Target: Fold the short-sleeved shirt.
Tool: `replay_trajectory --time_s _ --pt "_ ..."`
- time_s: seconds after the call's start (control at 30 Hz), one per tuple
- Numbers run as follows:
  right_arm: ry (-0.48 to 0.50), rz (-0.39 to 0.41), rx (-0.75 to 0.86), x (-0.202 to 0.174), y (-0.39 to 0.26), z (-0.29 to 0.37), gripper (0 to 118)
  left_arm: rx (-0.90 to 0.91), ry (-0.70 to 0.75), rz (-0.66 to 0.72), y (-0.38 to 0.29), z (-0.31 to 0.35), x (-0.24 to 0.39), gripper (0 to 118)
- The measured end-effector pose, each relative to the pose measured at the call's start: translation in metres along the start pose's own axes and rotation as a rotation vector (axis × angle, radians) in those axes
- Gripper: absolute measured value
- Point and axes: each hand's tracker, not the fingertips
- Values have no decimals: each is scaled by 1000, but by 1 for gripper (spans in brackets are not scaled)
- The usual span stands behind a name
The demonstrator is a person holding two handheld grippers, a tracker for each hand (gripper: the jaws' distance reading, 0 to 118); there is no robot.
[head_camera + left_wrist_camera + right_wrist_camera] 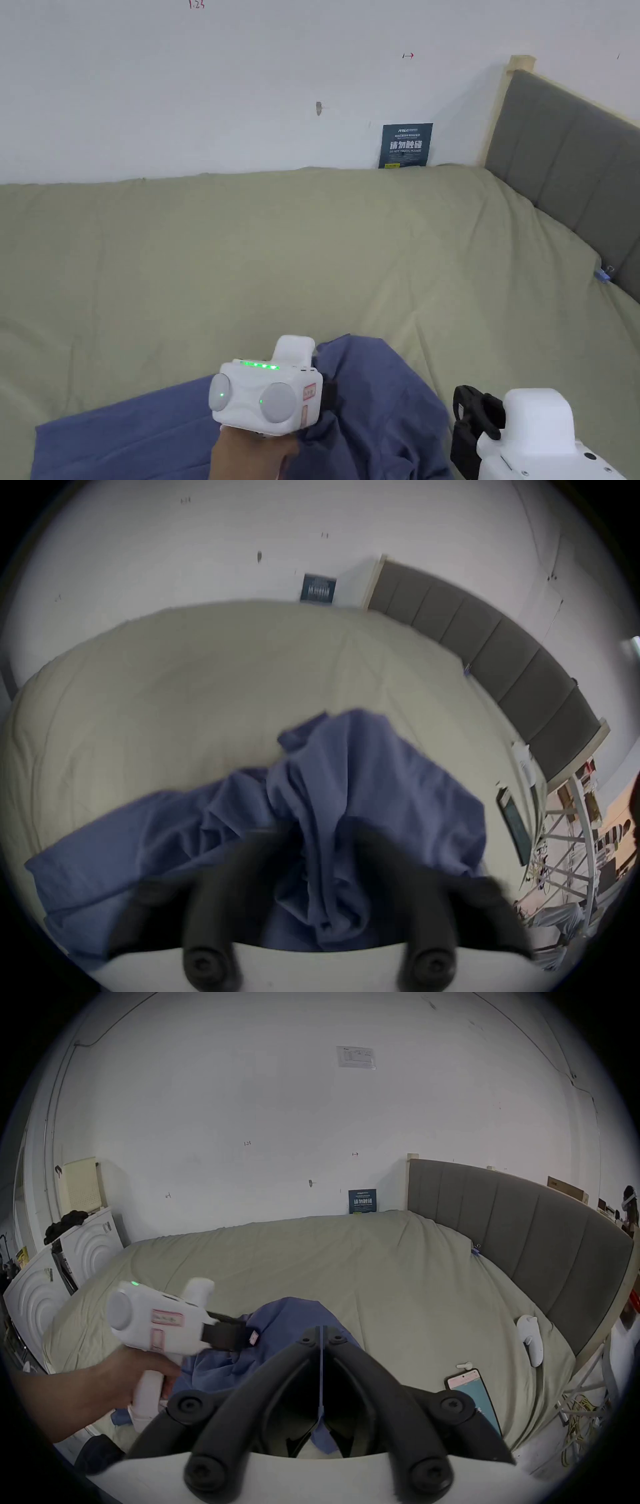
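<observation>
A blue short-sleeved shirt (387, 400) lies crumpled on the near part of the olive bed sheet (312, 250), one part raised in a bunch. In the left gripper view the shirt (363, 774) runs up between the dark jaws of my left gripper (315, 830), which is shut on a bunch of it. My right gripper (322, 1333) is shut on a thin edge of the shirt (294, 1314), just right of the left gripper (242, 1335). In the head view the left gripper (326, 394) is held over the shirt, and the right gripper (467, 406) sits at its right edge.
A grey padded headboard (562, 162) bounds the bed on the right, with a small blue clip (603, 274) at its foot. A phone (474, 1390) and a white controller (530, 1342) lie on the sheet's right side. White cabinets (86, 1248) stand left of the bed.
</observation>
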Motion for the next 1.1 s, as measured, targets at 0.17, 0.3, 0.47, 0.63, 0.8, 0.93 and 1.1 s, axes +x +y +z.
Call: replay_trajectory --time_s 0.17,0.3,0.47,0.63,0.8,0.93,1.1 --pt "9 31 6 -14 1 11 2 282 -27 -29 -4 99 -9 106" --pt "28 85 18 -35 -6 25 2 410 0 -26 -43 200 -27 106" --pt "54 98 8 -59 -29 32 2 376 100 21 -117 285 -68 49" --pt "78 128 -30 -80 -47 39 1 282 159 153 -164 314 -127 1" --pt "99 152 -55 -90 -53 38 2 185 229 316 -146 287 -207 1" --pt "97 169 -65 -87 -52 35 2 86 347 293 -111 243 -264 2" --pt "86 180 -102 -73 -57 21 2 30 420 246 -74 182 -306 98"
